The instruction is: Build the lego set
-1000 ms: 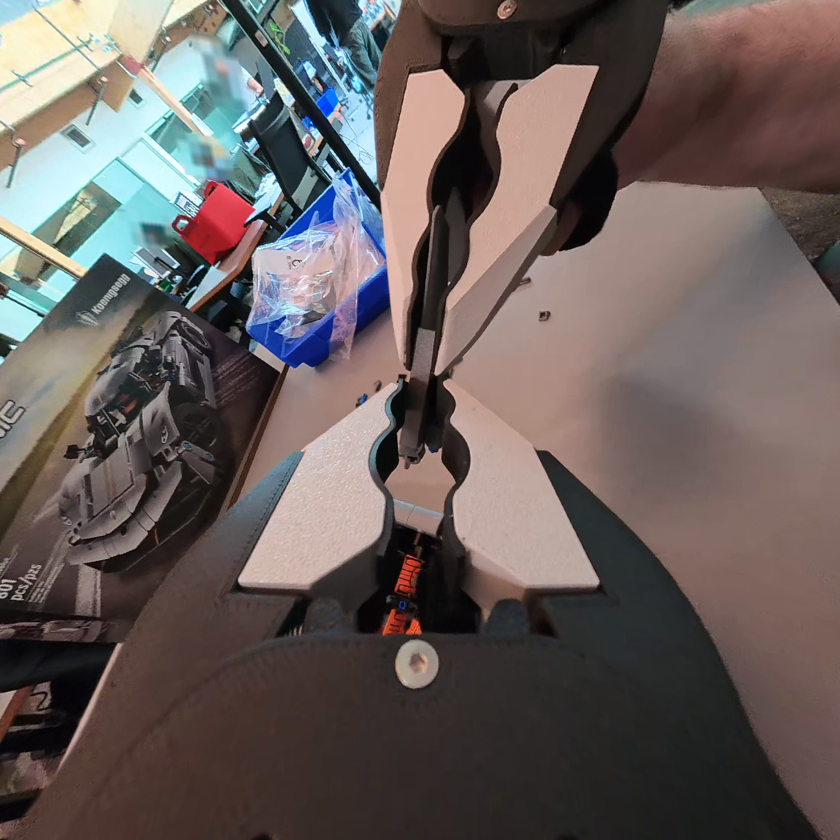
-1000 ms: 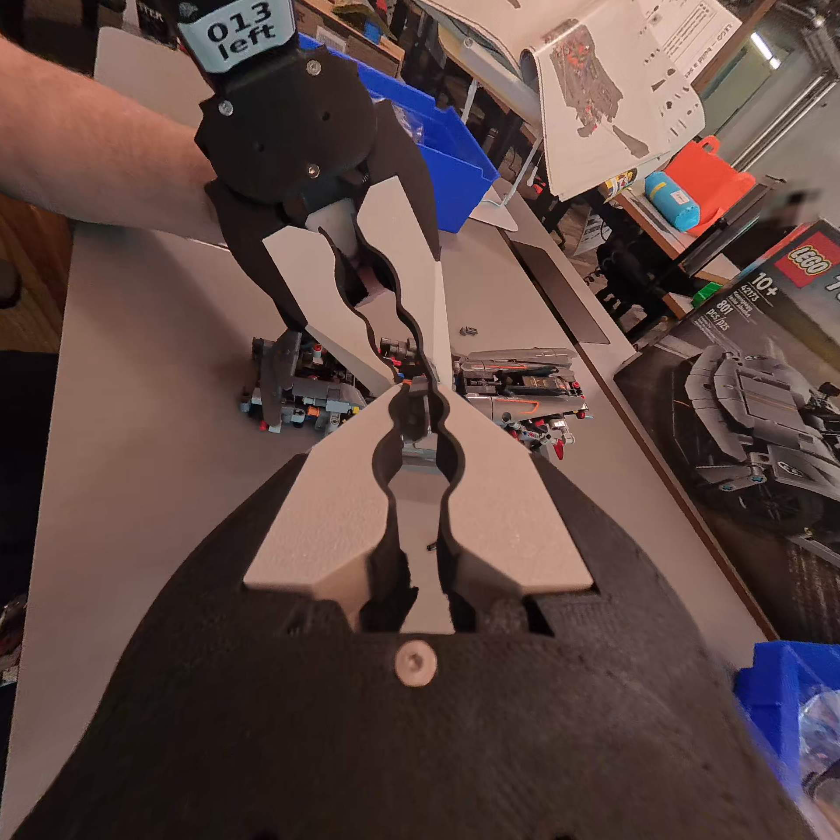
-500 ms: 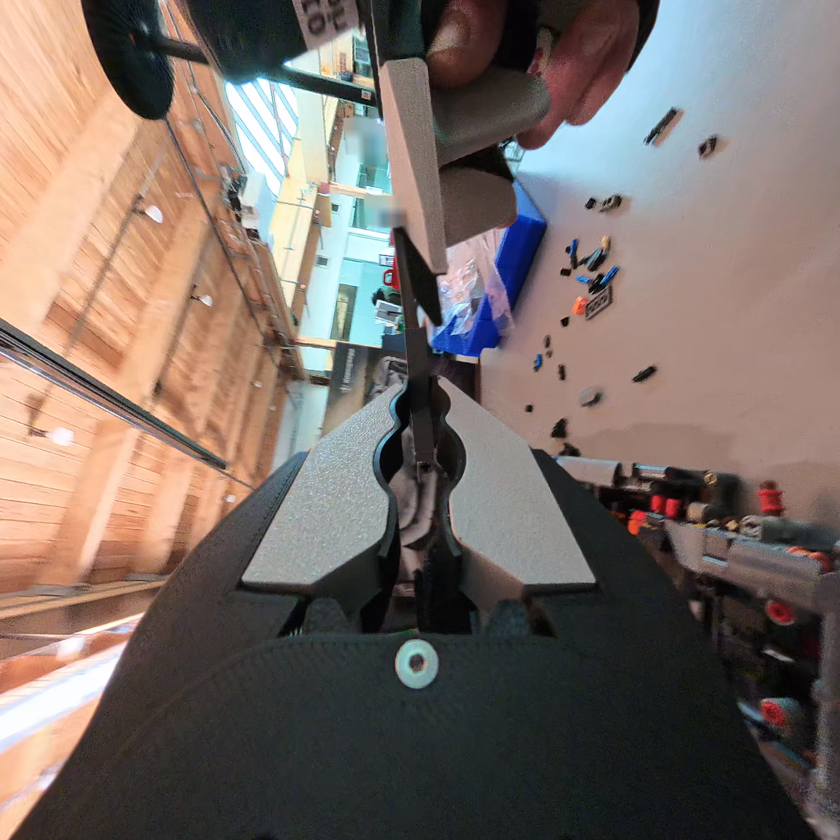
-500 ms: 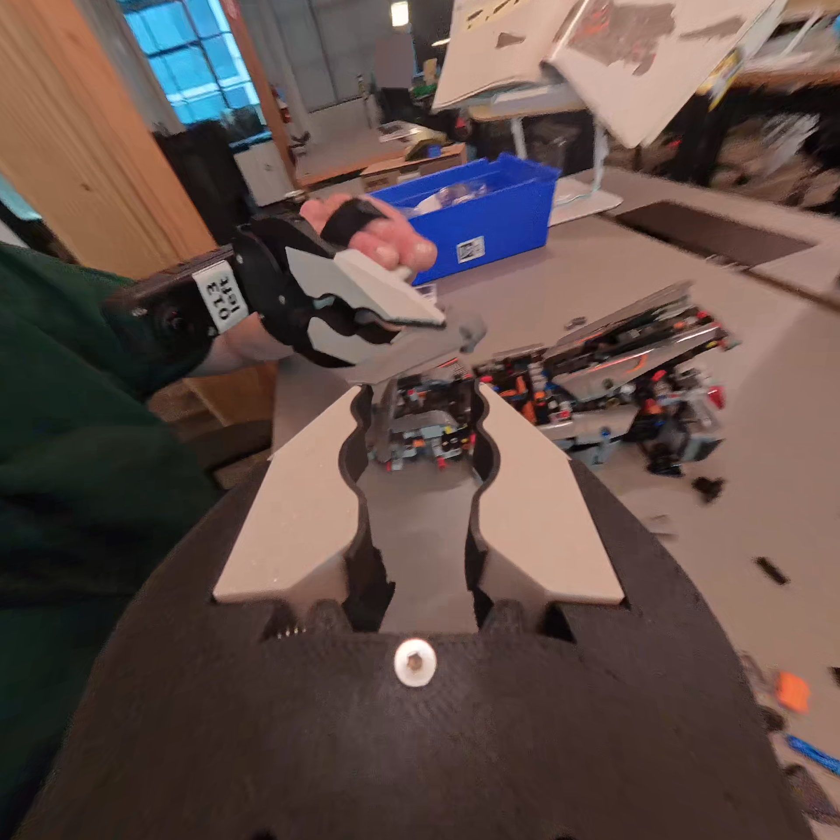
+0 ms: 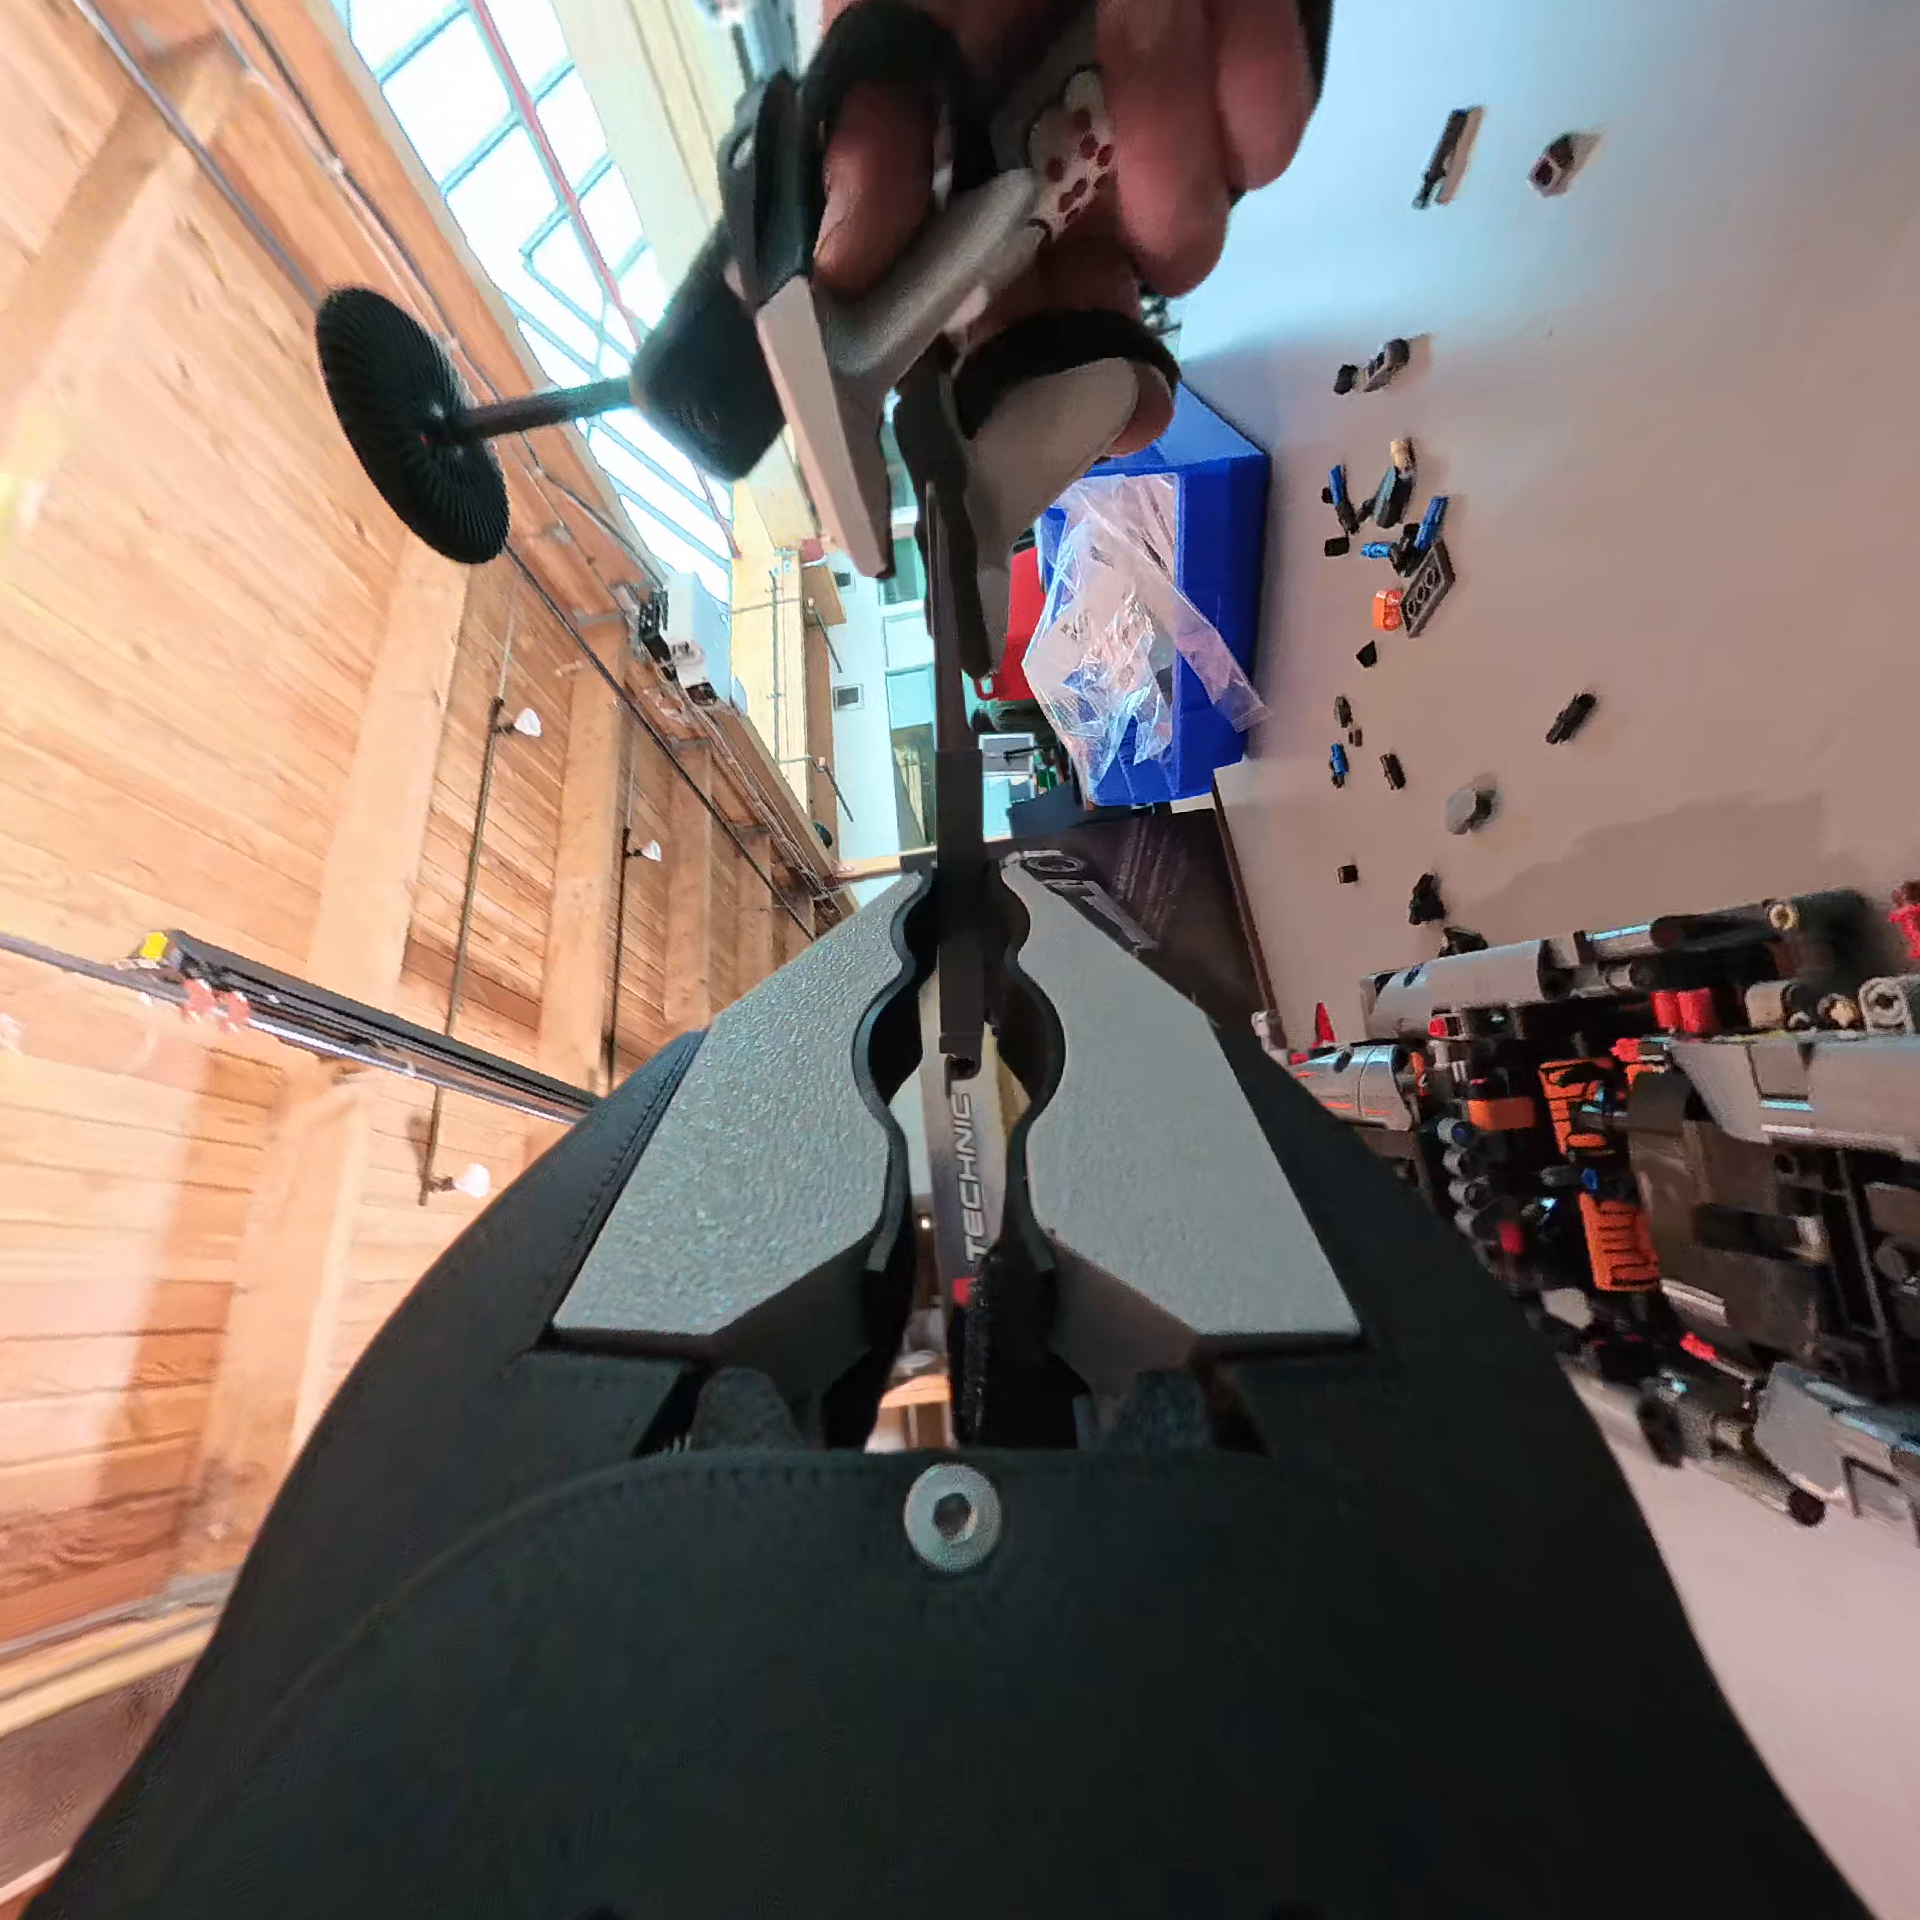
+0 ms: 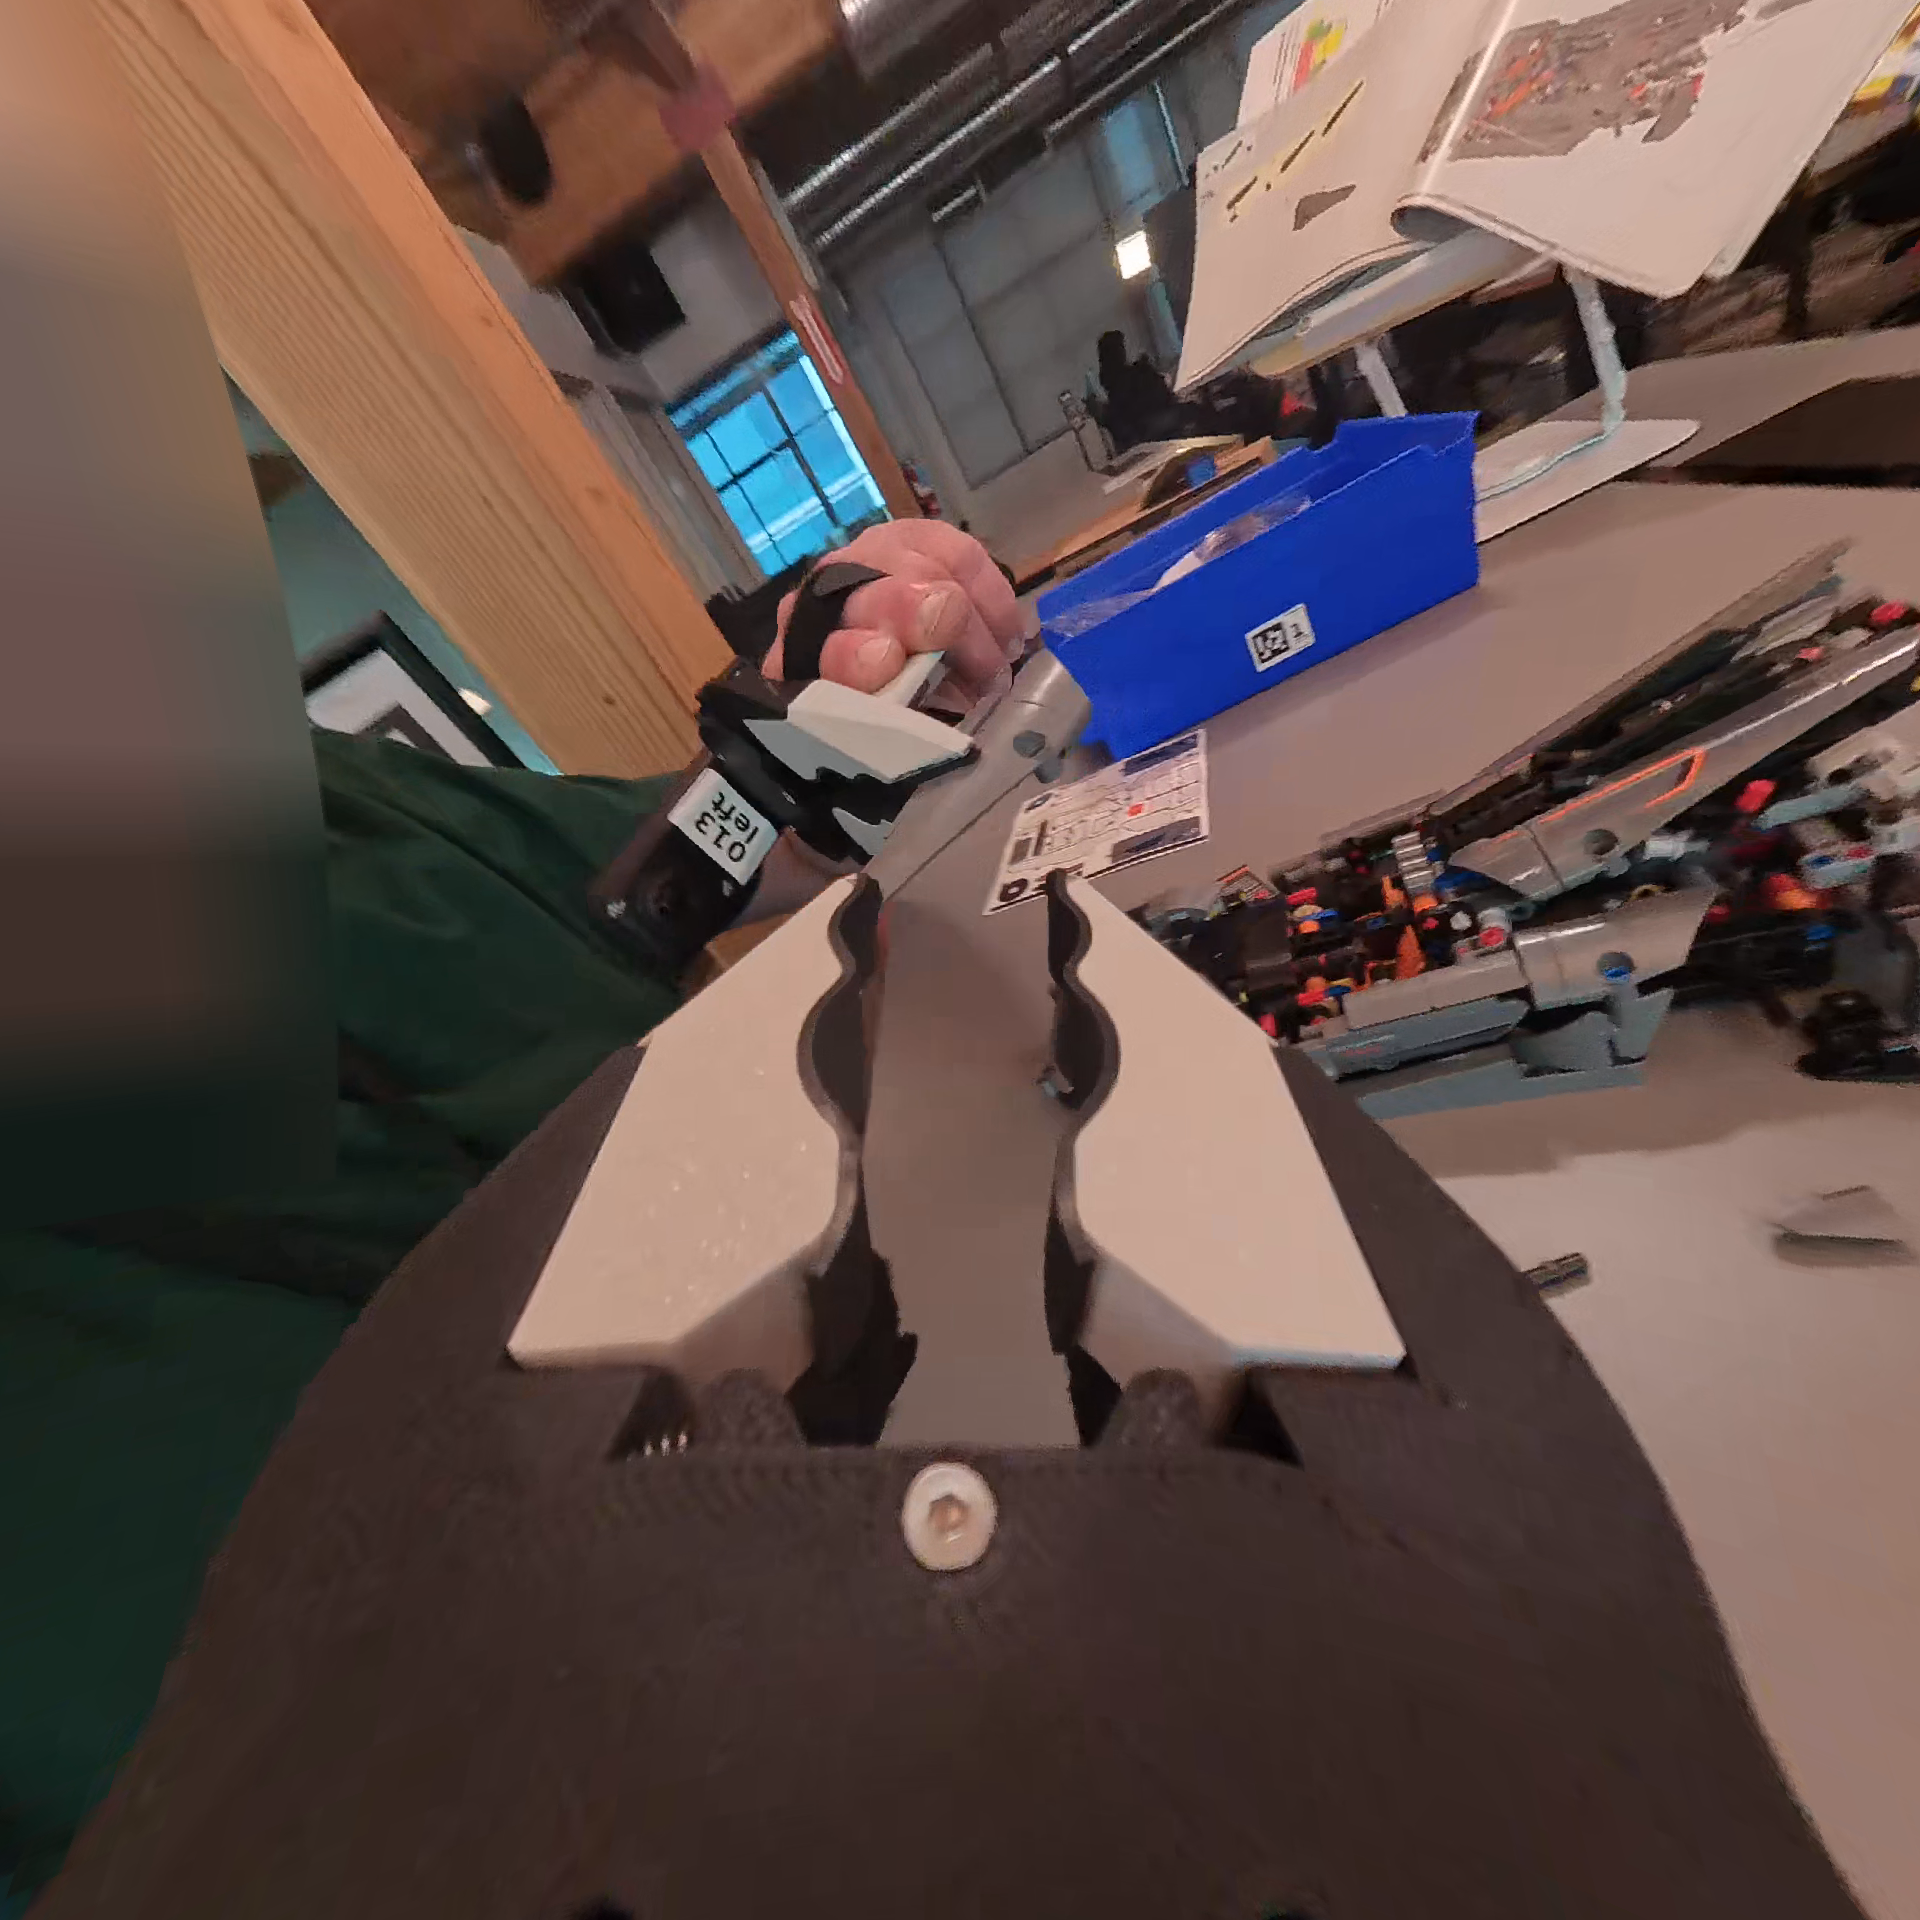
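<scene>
A long dark grey Lego panel (image 5: 951,790) spans between both grippers above the table. My left gripper (image 5: 961,883) is shut on one end, clamping its flat faces; it also shows in the right wrist view (image 6: 935,790), held by a hand. My right gripper (image 6: 956,894) has the panel (image 6: 956,1143) lying flat and deep between its fingers, which press on its side edges. It shows in the left wrist view (image 5: 930,582) at the top, also in a hand. The part-built grey, black and orange car (image 6: 1558,904) sits on the table, and shows at the right (image 5: 1714,1143).
Several small loose pieces (image 5: 1392,530) lie on the grey table (image 5: 1662,644). A blue bin (image 6: 1268,603) with plastic bags stands behind, a sticker sheet (image 6: 1122,821) lies before it. An open instruction booklet (image 6: 1507,135) sits on a stand. The set's box (image 5: 1143,883) stands at the table edge. There is about 6 cm between the tips of the two grippers.
Both grippers have swung round with the panel. My right gripper let go half a second ago, slid in along the panel and has now closed on its edges. The left kept its hold.
</scene>
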Motion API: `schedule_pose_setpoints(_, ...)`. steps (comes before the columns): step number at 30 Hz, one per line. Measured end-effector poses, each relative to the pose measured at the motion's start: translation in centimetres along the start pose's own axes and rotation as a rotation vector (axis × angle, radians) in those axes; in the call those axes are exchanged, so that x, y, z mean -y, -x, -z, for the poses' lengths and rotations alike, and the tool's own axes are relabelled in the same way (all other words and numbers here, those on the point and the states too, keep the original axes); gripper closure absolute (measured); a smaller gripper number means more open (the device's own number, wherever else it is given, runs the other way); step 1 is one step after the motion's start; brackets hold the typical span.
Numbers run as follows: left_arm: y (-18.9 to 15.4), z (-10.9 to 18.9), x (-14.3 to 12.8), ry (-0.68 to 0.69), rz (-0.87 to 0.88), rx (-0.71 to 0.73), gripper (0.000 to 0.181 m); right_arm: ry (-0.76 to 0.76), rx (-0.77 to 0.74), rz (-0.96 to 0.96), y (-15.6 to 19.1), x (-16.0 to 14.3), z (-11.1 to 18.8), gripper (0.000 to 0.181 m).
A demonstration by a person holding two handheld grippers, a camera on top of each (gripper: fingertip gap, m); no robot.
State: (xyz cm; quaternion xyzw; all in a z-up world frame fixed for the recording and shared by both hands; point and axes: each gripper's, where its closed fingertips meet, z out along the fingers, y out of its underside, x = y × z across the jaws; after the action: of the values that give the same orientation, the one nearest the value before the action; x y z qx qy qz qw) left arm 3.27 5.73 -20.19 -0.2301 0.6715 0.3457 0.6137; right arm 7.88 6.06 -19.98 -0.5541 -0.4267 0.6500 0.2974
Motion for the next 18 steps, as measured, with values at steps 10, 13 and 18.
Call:
schedule_pose_setpoints(10, -0.6, -0.1, 1.7, -0.039, -0.208, -0.027, 0.176, 0.167, 0.104, -0.125, 1.3, -3.6, -3.9, 0.151)
schedule_pose_setpoints(13, -0.6, -0.2, 1.5, -0.036, -0.218, -0.021, 0.176, 0.159, 0.141, -0.123, 1.9, -3.8, -4.4, 0.165)
schedule_pose_setpoints(18, -0.3, -0.2, 1.3, -0.029, -0.212, 0.011, 0.173, 0.105, 0.154, -0.105, 1.8, -3.6, -4.5, 0.173)
